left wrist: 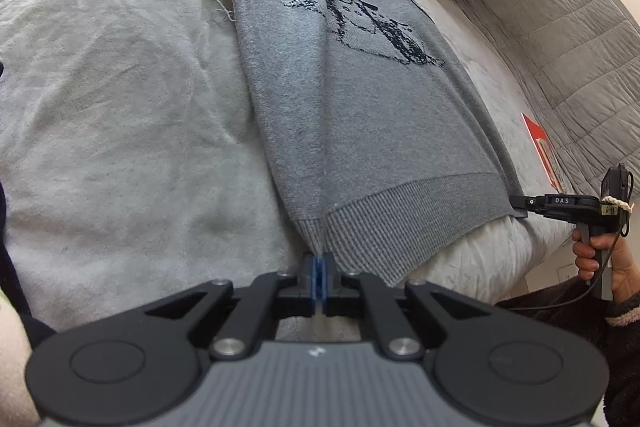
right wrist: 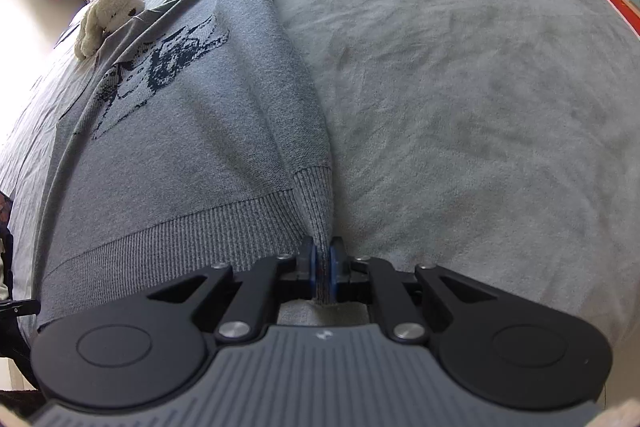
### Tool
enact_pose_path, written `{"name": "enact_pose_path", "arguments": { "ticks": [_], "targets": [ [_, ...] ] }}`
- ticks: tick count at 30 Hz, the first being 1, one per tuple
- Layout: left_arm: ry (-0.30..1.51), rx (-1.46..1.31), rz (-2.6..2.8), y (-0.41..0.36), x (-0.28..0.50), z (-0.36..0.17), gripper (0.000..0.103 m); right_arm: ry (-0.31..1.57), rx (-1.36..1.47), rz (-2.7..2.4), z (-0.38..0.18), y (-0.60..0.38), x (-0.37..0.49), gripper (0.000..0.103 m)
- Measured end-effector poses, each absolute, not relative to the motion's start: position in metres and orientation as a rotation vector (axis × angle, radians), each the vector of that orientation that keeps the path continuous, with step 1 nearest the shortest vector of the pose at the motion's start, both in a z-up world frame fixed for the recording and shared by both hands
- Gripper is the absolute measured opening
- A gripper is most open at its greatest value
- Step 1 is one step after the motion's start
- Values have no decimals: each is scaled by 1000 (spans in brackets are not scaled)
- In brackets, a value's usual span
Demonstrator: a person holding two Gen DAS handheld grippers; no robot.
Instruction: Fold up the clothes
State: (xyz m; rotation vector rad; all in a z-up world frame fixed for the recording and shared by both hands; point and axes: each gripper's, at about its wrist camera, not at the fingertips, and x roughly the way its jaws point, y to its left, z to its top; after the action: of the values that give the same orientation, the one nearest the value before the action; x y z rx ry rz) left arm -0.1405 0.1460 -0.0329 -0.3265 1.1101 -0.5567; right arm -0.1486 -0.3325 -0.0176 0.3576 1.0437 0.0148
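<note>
- The bed (right wrist: 460, 87), under a pale grey cover, stretches away ahead of both tools and carries everything.
- The grey sweater (left wrist: 360, 115) with a dark knitted picture lies lengthwise on it, its ribbed hem (left wrist: 400, 215) nearest the tools and the rest running away from them; one long side already looks turned in.
- Judging by this, the hem is gripped at both corners, which fits either pulling the sweater straight or carrying the hem away toward the far end to fold it; I cannot tell which.
- Either move needs both tools to travel together at even height, so the knit stays taut and square.
- A white soft toy (right wrist: 108, 11) sits far ahead of the right tool, beside the sweater's far end.
- The left tool (left wrist: 319, 269) is closed tight on the hem's left corner.
- The right tool (right wrist: 323, 267) is closed on a bunched fold of ribbing at the right corner.
</note>
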Motion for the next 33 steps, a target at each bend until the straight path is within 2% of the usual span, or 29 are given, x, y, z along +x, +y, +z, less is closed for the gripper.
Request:
{"name": "enact_pose_path", "arguments": {
  "ticks": [2, 3, 4, 5, 6, 8, 14, 26, 33],
  "targets": [
    [1107, -335, -563, 148, -138, -32, 5, 1049, 352, 20, -16, -332, -148, 9],
    [1106, -339, -567, 149, -138, -32, 10, 1054, 355, 23, -14, -332, -147, 10],
    [1104, -343, -570, 150, -137, -31, 13, 1059, 364, 24, -12, -333, -147, 14],
    [1103, -348, -573, 151, -136, -31, 21, 1063, 372, 23, -10, -334, -146, 22],
    [1101, -352, -577, 153, -135, -31, 30, 1062, 372, 20, -6, -334, -146, 25],
    [1092, -366, -562, 154, -130, -28, 34, 1047, 352, 10, 1, -334, -144, 36],
    [1035, -431, -444, 157, -103, -18, 39, 988, 371, 16, 23, -330, -124, 37],
    [914, -488, -197, 152, -48, 2, 39, 942, 342, 165, 48, -273, -40, 37],
    [922, -526, -66, 150, -13, -9, 39, 928, 305, 308, 54, -216, 19, 38]
  ]
}}
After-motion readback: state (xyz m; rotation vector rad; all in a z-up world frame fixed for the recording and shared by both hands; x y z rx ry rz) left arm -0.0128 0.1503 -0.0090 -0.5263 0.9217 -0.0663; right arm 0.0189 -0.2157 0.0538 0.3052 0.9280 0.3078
